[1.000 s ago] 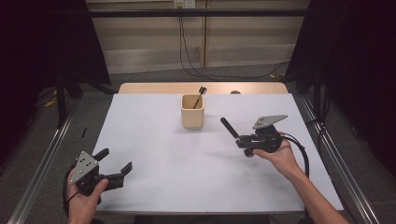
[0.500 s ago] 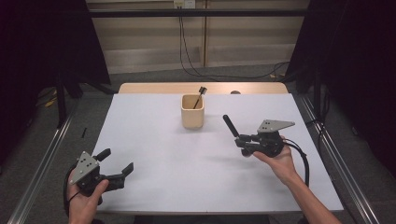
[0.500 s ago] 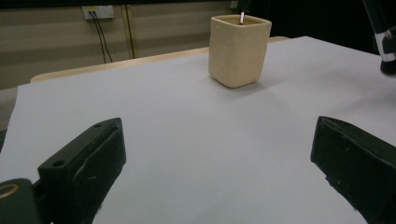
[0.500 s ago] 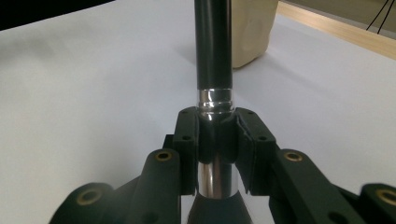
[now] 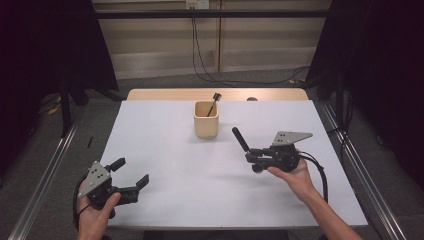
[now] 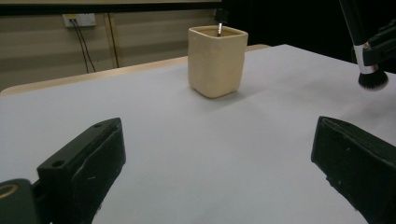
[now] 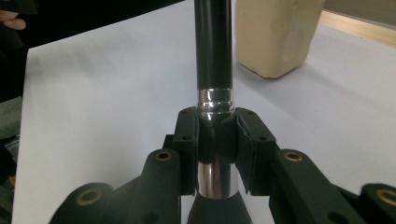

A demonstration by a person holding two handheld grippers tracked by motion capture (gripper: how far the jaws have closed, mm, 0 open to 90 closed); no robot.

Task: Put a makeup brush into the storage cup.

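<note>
While the right gripper [image 5: 256,156] clamps a makeup brush [image 5: 241,140] right of the beige cup [image 5: 206,119], careful upright lowering seems best; left gripper [image 5: 131,174] jaws stand apart.

I see a black brush [image 7: 213,46] with a silver band clamped in my black right hand-held gripper [image 7: 215,140]. Just beyond it stands a plain cream cup [image 5: 206,119] on the white tabletop [image 5: 165,150].
</note>
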